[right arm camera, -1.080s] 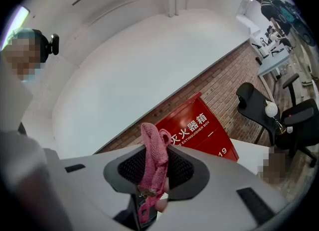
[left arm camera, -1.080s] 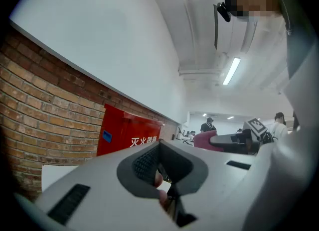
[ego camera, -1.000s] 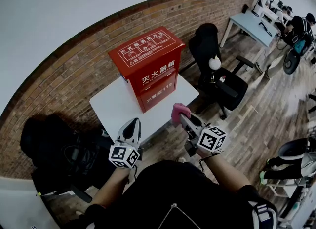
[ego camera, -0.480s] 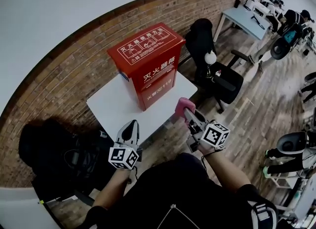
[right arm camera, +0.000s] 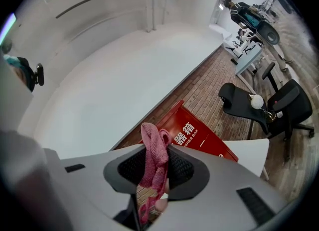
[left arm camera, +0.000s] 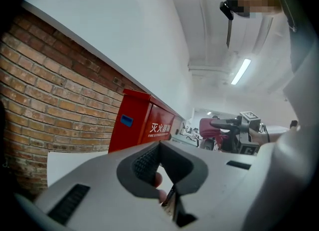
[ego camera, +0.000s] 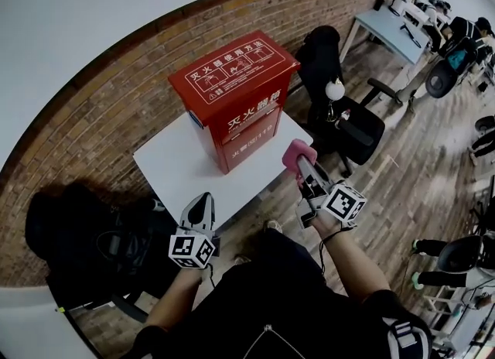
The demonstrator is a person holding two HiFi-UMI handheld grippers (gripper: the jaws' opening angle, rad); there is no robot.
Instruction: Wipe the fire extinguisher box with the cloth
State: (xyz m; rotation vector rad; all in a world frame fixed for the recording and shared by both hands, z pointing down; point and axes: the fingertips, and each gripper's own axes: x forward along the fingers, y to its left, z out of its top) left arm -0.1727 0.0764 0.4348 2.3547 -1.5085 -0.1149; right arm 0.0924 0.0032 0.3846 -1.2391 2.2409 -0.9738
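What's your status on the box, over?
Right claw shut on cloth, short of box, not touching. Left claw shut, empty. Nothing between cloth and box.

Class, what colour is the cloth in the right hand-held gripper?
Pink cloth, best in the right gripper view.

box [ego camera: 236,94] red (white lettering) | cloth [ego camera: 296,153] pink | table [ego camera: 174,173] white
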